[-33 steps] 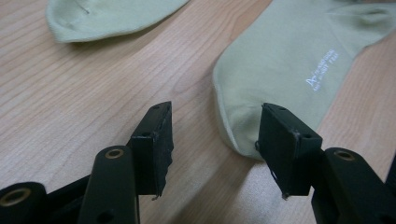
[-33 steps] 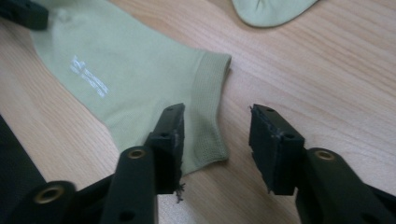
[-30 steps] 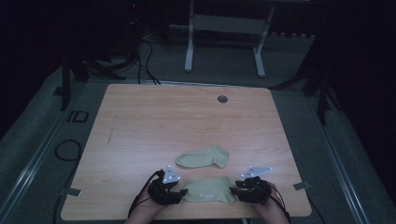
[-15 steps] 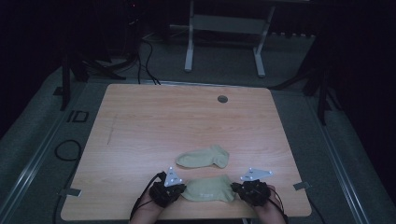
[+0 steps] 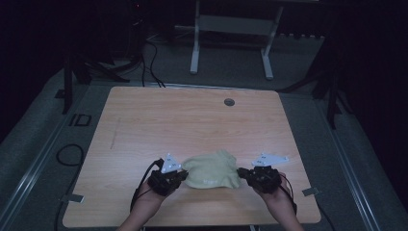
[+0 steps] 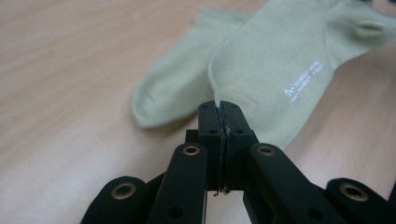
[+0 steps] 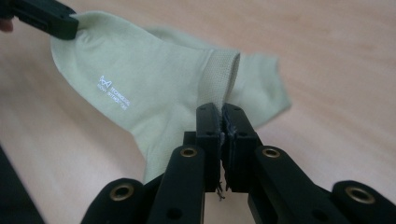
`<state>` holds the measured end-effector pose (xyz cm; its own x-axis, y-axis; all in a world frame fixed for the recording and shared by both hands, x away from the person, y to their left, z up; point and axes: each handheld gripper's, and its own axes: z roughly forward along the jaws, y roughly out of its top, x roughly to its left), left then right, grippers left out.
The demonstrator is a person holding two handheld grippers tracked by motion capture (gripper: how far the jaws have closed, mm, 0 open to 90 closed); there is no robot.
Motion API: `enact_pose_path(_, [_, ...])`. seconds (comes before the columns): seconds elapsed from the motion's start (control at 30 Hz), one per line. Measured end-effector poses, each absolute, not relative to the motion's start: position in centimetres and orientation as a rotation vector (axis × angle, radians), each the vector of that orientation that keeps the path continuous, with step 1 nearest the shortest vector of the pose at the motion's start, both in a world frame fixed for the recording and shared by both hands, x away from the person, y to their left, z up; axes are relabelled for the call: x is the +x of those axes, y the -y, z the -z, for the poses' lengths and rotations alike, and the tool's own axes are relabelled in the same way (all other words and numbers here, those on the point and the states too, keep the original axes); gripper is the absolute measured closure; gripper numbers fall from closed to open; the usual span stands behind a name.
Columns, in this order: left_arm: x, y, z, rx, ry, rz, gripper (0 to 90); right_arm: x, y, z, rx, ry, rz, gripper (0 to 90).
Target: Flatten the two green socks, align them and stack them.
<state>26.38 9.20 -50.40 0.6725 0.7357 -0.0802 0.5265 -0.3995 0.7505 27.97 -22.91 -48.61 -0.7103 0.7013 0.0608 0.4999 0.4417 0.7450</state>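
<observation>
**Inspector A:** High view first. What lies on the table (image 5: 144,120)?

**Inspector B:** A pale green sock (image 5: 214,169) sits in the lower middle of the frame, stretched between the two grippers. The left gripper (image 5: 182,176) is at its left end, the right gripper (image 5: 241,172) at its right end. A hand (image 5: 144,204) comes in from the bottom edge behind the left one, another hand (image 5: 279,202) behind the right. A second sock lies under the first; in this view the two cannot be told apart.

**Inspector A:** Left gripper view?

**Inspector B:** Left gripper (image 6: 219,109): jaws pressed together with no gap, pinching the rim of the sock (image 6: 275,79) at lower centre. That sock rises to the upper right and carries white lettering. The second sock (image 6: 177,88) lies flat on the table behind it, centre left, its rounded end toward the lower left.

**Inspector A:** Right gripper view?

**Inspector B:** Right gripper (image 7: 222,112): jaws closed on the ribbed cuff of the sock (image 7: 154,88), a thin slit between them filled by fabric. The sock spreads to the upper left, where the left gripper (image 7: 65,28) grips its far end. The second sock (image 7: 261,88) shows behind the cuff, centre right, flat on the table.
</observation>
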Motion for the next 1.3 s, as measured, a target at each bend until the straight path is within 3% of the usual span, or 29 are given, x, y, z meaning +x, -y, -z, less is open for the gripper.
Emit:
enact_pose_path(0.3, [29.2,-9.1,49.7,2.093,-1.009,-0.366,88.4,31.8,21.9,47.2,1.069,-2.422,-1.135,86.3])
enact_pose_path(0.87, [32.3,-8.7,53.6,2.151,-1.105,-0.276,88.3,35.9,21.6,52.7,1.207,-2.493,-0.988,85.7])
enact_pose_path(1.13, [33.1,-8.4,55.1,2.187,-1.13,-0.277,87.4,36.9,21.3,54.1,1.225,-2.523,-0.919,80.4])
enact_pose_path(1.17, [33.1,-8.4,55.1,2.188,-1.131,-0.274,86.5,36.9,21.3,54.3,1.225,-2.523,-0.91,78.8])
enact_pose_path(1.3, [33.1,-8.8,55.0,2.13,-1.133,-0.264,67.4,37.0,21.3,54.4,1.228,-2.519,-0.908,70.5])
